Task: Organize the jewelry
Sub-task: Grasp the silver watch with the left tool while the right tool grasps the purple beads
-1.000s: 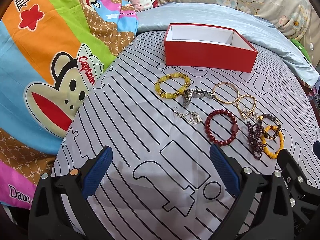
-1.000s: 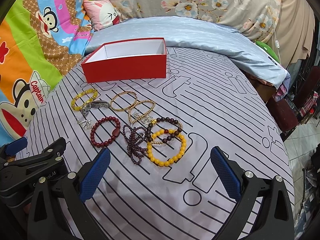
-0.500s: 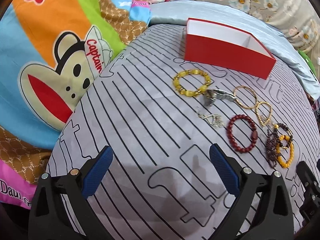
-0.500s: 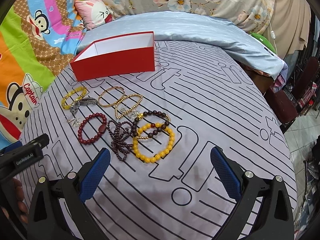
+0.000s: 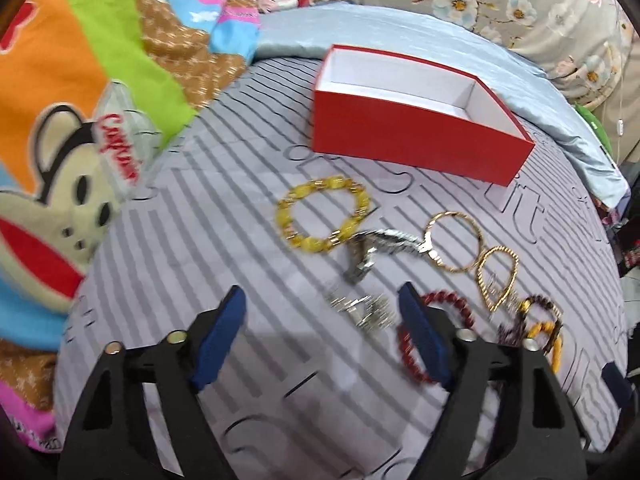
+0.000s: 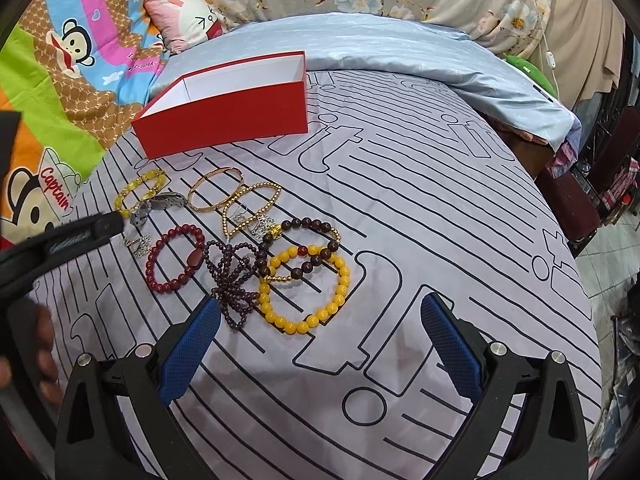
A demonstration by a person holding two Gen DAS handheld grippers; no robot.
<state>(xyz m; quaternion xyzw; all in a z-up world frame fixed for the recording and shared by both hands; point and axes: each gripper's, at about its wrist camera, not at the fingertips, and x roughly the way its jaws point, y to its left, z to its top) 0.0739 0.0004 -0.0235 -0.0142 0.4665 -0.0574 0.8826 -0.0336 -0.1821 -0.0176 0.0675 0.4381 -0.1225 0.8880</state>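
Observation:
An open red box [image 5: 400,140] with a white inside stands at the far side of the striped sheet. In front of it lie several pieces of jewelry: a clear yellow bracelet [image 5: 308,244], a silver watch [image 5: 380,240], silver charms [image 5: 364,312], a dark red bead bracelet [image 6: 194,258], a purple bead strand [image 6: 232,276] and a yellow bead bracelet [image 6: 288,325]. My left gripper [image 5: 320,300] hovers just short of the silver charms, its jaws closing with nothing pressed between them. My right gripper [image 6: 320,308] stands open just before the yellow bead bracelet.
A gold bangle [image 6: 208,209], a gold bead chain [image 6: 256,190] and a brown bead bracelet [image 6: 308,222] lie among the rest. A cartoon monkey blanket [image 5: 80,120] is at the left, a blue quilt [image 6: 400,48] behind the box. A hand [image 6: 44,360] shows at the left edge.
The left gripper has moved forward toward the jewelry and its jaws have narrowed. The right gripper has crept slightly closer to the yellow bead bracelet.

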